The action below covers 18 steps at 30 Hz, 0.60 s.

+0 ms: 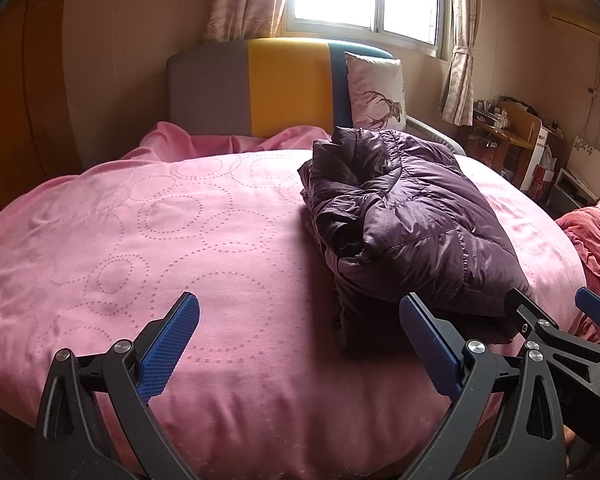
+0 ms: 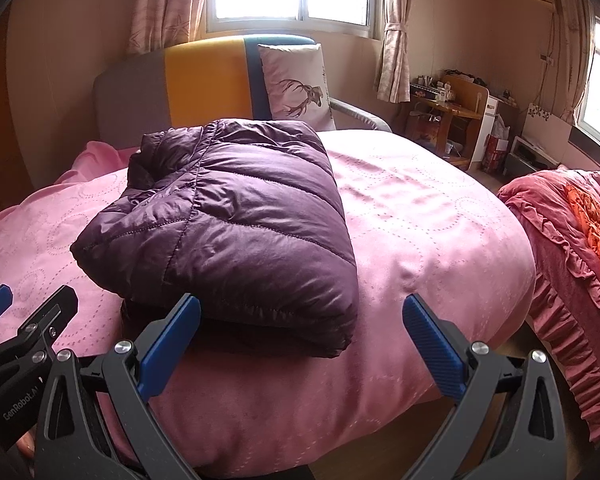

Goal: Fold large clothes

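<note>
A dark purple quilted down jacket [image 1: 404, 220] lies folded into a thick bundle on the pink bedspread [image 1: 160, 220]; it also shows in the right wrist view [image 2: 236, 216]. My left gripper [image 1: 300, 320] is open and empty, above the bed's near edge, left of and in front of the jacket. My right gripper [image 2: 300, 320] is open and empty, just in front of the jacket's near edge. Its left fingertip [image 2: 188, 312] overlaps the jacket's near hem in the picture; whether it touches I cannot tell. The right gripper also shows at the right edge of the left wrist view [image 1: 556, 312].
A grey, yellow and blue headboard [image 1: 260, 88] and a deer-print pillow [image 1: 376, 92] stand at the far end of the bed. A red ruffled cover [image 2: 572, 232] lies to the right. Wooden furniture with clutter [image 2: 452, 112] stands by the far wall.
</note>
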### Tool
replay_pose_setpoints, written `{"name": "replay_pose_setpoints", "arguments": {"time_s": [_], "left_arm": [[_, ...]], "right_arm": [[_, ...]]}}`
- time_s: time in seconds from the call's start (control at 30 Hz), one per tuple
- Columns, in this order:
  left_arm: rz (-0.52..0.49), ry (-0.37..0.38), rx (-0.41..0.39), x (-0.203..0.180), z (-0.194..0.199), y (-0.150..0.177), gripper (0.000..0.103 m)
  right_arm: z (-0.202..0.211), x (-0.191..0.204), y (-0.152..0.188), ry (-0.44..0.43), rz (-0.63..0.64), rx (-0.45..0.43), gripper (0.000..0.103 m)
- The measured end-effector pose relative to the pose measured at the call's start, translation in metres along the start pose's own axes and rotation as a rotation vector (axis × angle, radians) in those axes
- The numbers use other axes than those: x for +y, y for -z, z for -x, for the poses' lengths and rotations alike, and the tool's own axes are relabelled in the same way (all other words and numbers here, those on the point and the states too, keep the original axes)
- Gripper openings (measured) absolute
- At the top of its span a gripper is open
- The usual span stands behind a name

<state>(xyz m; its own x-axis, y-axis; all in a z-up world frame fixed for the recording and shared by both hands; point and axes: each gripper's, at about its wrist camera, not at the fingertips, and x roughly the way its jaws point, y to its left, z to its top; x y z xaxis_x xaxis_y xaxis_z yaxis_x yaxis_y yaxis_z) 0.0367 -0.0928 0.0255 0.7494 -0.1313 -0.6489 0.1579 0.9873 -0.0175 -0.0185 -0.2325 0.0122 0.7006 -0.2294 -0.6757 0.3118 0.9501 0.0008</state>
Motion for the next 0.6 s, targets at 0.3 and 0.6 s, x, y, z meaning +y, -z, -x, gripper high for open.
{"name": "replay_pose_setpoints", "arguments": {"time_s": [0.3, 0.6], "left_arm": [[-0.002, -0.003, 0.0, 0.0004, 0.0006, -0.0019, 0.099], [0.007, -0.001, 0.009, 0.0037, -0.0018, -0.0006, 0.099]], "right_arm": [[0.0029, 0.001, -0.0015, -0.003, 0.0, -0.016, 0.101], [-0.0001, 0.0008, 0.0012, -0.004, 0.001, -0.003, 0.101]]}}
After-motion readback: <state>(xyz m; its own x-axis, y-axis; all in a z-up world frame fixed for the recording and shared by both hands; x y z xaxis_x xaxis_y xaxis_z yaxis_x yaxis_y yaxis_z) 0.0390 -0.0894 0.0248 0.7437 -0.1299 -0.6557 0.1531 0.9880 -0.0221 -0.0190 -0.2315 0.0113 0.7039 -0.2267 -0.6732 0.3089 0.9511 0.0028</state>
